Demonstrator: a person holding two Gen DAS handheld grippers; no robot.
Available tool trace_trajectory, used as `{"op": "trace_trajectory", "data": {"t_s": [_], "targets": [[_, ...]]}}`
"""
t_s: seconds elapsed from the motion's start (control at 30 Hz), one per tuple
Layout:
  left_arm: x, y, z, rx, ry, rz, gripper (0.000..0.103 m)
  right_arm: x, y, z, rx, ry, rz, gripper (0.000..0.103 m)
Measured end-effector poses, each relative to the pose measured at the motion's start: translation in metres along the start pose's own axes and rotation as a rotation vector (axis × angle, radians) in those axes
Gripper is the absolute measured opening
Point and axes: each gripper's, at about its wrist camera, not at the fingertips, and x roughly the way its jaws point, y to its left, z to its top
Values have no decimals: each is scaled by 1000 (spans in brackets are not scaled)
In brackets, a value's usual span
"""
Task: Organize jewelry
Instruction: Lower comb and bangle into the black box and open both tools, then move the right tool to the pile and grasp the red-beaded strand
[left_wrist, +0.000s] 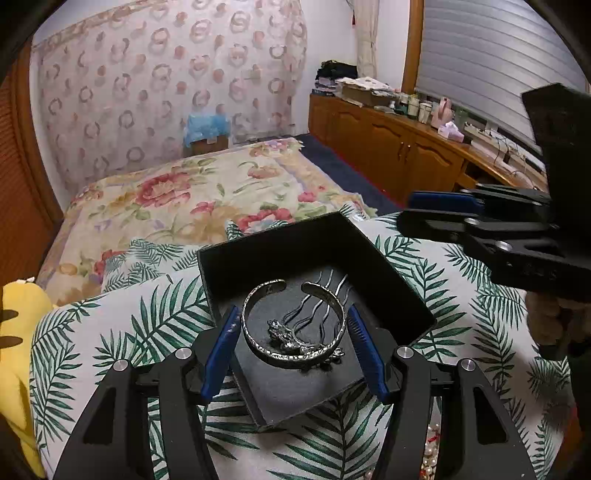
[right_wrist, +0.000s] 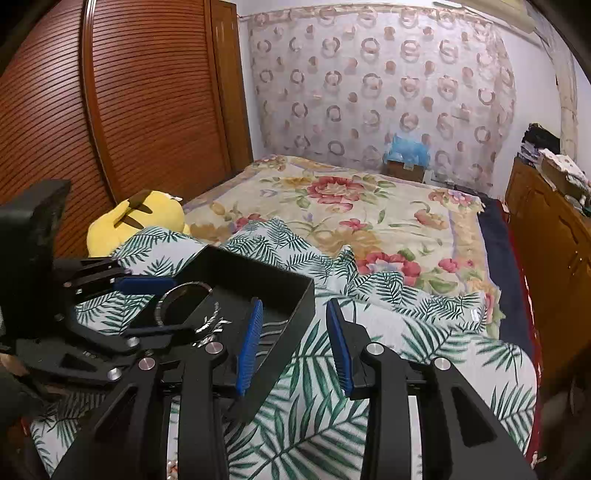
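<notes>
Left wrist view: your left gripper (left_wrist: 293, 350) has its two blue ribbed pads (left_wrist: 219, 354) spread wide, one on either side of a silver cuff bracelet (left_wrist: 295, 325) without touching it. The bracelet is an open C-shaped band with a hammered, glinting surface; its gap faces away from you. It lies on the matte dark floor of a shallow black box (left_wrist: 388, 273), a square tray with low upright walls that look like stiff card. Across the bracelet's near rim rests a silver hair comb (left_wrist: 314, 310): wavy, slender prongs point toward the far wall, and an ornate cast head sits at the near end, touching the band. The box sits on a pillow (left_wrist: 110, 332) of smooth white cloth printed with green palm fronds. Beyond it spreads a floral quilt (left_wrist: 184, 192) in cream, red and gold. At the bottom edge, pale pearl-like beads (left_wrist: 430, 452) show between the gripper's black arms.

Right wrist view: your right gripper (right_wrist: 295, 343) is also spread, its blue pads straddling the right wall of the black box (right_wrist: 258, 273), one pad inside the tray, the other outside over the pillow (right_wrist: 369, 424). The left gripper (right_wrist: 155, 306) enters from the left, flanking the bracelet (right_wrist: 184, 295). A yellow plush toy (right_wrist: 136, 218) lies against the pillow's far left, beside a ribbed wooden wardrobe door (right_wrist: 129, 110).
</notes>
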Motion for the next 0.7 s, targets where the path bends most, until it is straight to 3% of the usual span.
{"op": "trace_trajectory", "data": {"t_s": [0.33,0.7], "targets": [[-30,-1,-10,-25,-33,-5,57,-38,16,-28,6,-23,-15,38],[-77,-11,-59,-32,-57,-10,57,-54,57,-75,-12,18,-22,38]]}}
